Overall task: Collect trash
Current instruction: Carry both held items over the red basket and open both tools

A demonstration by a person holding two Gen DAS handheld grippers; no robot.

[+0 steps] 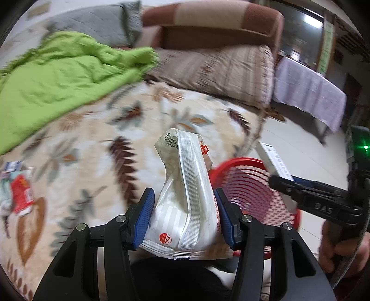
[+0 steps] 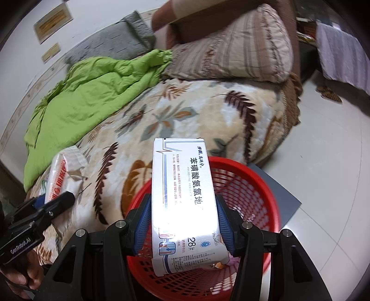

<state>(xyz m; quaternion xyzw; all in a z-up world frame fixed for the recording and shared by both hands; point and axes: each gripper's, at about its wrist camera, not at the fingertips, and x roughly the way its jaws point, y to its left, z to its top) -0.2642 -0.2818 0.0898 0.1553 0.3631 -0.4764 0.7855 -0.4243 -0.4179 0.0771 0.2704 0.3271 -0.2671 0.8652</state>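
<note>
Green quilt (image 1: 57, 76) on leaf-print blanket (image 1: 143, 120); striped pillow (image 2: 233, 44), grey pillow (image 1: 101, 22) behind

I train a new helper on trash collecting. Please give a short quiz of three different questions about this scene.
1. True or false: the left hand-held gripper is empty.
2. The right hand-held gripper holds: A) white medicine box B) bottle C) spoon
3. What colour is the mesh basket beside the bed?

Key: 1 false, it clamps a white wrapper; 2 A; 3 red.
</note>
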